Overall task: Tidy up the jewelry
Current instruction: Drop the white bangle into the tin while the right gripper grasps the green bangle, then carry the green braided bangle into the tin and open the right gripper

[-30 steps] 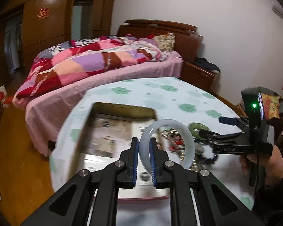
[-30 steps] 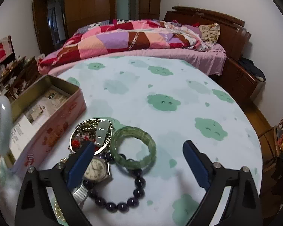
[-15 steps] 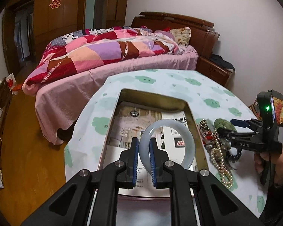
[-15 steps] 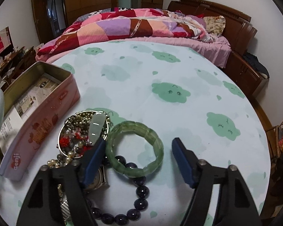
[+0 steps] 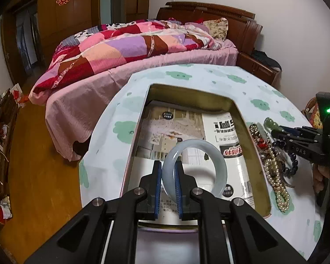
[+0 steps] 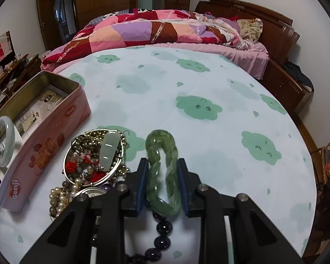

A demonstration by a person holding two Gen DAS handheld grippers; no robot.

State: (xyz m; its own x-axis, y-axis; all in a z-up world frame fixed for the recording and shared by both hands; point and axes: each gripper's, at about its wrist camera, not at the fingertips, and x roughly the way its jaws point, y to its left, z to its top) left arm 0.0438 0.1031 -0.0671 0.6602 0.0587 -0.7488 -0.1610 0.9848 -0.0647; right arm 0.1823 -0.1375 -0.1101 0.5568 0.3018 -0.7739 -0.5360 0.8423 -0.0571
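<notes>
Left gripper (image 5: pixel 167 182) clamped on the rim of the pale jade bangle (image 5: pixel 195 169), ring standing on edge over the open tin (image 5: pixel 248 132), above its paper-lined floor; same bangle visible at 9 o'clock in the right wrist view, hanging just inside the near end of the tin. Right gripper (image 6: pixel 162 184) closing on the green stretch bracelet (image 6: pixel 162 169): both blue pads already against the beads, bracelet squeezed into a narrow upright loop on the cloud-print tablecloth (image 6: pixel 187 88). Remaining jewelry heaped at 9 to 10 o'clock of the right gripper: small round dish (image 6: pixel 92 160) with a jade pendant (image 6: pixel 109 149) on top, pearl strand (image 6: pixel 59 200) trailing from it, dark bead bracelet (image 6: pixel 162 228) at 6 o'clock, partly under the fingers. Probable step in hand: lowering the bangle into the tin while securing the green bracelet for the next transfer. For the left: bring the bangle close to the paper before release, tilt toward flat so no rolling or knocking against the metal wall; hard stone, likely brittle on impact. For the right: stop the squeeze once firm, elastic beads liable to pop sideways out of the pads; lift straight up, check that the dark beads underneath do not snag and drag along.
</notes>
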